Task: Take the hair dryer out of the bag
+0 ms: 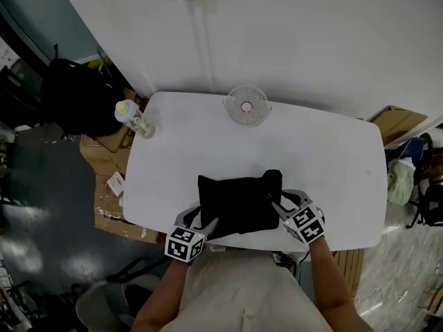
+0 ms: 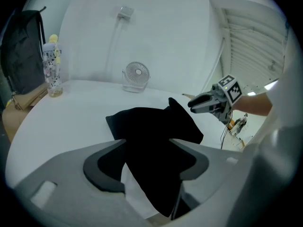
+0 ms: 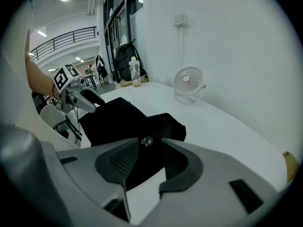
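A limp black bag lies on the white table close to its near edge. No hair dryer shows in any view. My left gripper is at the bag's near left corner, its jaws wide apart. In the left gripper view the bag lies between the left gripper's pads, which do not press on it. My right gripper is at the bag's right edge. In the right gripper view its jaws stand apart over the bag, near a small round snap.
A small white desk fan stands at the table's far edge by the wall. A clear bottle with a yellow cap is at the far left corner. A black backpack and cardboard sit on the floor to the left.
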Demonstrator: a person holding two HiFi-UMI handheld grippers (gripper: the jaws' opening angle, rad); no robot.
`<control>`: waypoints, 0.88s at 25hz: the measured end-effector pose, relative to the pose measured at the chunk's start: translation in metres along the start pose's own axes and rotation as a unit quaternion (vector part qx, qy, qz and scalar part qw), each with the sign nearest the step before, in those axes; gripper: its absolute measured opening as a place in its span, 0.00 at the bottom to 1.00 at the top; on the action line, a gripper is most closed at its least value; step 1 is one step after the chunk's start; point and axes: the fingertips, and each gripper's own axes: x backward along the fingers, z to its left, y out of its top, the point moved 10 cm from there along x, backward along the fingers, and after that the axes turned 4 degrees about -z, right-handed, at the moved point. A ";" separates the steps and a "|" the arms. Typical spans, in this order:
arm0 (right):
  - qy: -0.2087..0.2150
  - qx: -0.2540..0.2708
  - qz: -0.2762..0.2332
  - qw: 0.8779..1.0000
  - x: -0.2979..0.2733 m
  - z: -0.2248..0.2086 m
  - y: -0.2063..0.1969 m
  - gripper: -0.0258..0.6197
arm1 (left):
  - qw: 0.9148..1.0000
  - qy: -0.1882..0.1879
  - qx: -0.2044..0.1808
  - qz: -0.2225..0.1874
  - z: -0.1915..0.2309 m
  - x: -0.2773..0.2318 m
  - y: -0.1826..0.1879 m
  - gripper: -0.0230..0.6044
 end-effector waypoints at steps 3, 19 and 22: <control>0.011 0.000 0.008 1.000 -0.005 -0.004 -0.003 0.29 | 1.000 0.010 0.008 0.011 0.003 -0.007 -0.004 0.49; 0.046 0.005 0.017 0.999 -0.022 -0.013 -0.006 0.31 | 0.998 -0.012 0.061 0.001 0.019 0.001 -0.003 0.40; 0.056 0.067 0.039 0.995 -0.029 -0.008 -0.006 0.31 | 0.998 -0.014 0.064 0.003 0.019 0.002 -0.001 0.36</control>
